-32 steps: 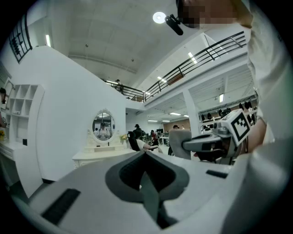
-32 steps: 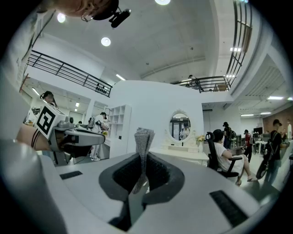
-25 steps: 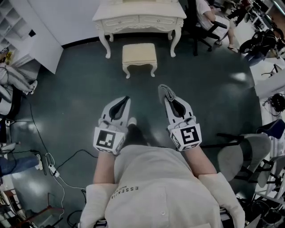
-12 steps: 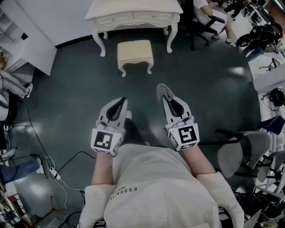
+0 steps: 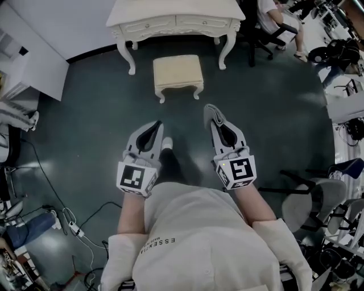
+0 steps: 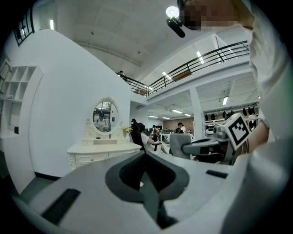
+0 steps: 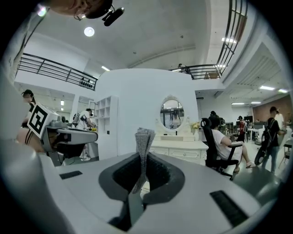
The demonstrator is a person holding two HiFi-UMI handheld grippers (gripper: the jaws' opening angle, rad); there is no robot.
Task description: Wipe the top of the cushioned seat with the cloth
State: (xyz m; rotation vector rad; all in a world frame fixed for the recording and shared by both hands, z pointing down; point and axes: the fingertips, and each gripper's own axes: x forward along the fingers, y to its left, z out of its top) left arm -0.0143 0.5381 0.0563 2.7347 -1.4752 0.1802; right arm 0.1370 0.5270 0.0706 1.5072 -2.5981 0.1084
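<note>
The cushioned seat [image 5: 177, 70], a cream stool with curved legs, stands on the dark floor ahead of me, in front of a white dressing table [image 5: 175, 14]. My right gripper [image 5: 211, 112] is shut on a grey cloth [image 7: 144, 142] that sticks up past its tips [image 5: 212, 112]. It hangs well short of the stool, lower right of it. My left gripper [image 5: 158, 124] is shut and holds nothing; it sits beside the right one, also short of the stool. In the left gripper view its jaws [image 6: 145, 154] meet at the tip.
The dressing table carries an oval mirror [image 7: 171, 112]. A person sits in a black office chair [image 5: 267, 31] at the upper right. A grey chair [image 5: 310, 202] stands at my right. Cables and a power strip [image 5: 73, 225] lie on the floor at my left. White shelving [image 5: 20, 51] stands far left.
The view has shifted slightly; the stool and dressing table sit a little lower and to the right in the picture. Both grippers keep their hold and spacing, edged a little upward.
</note>
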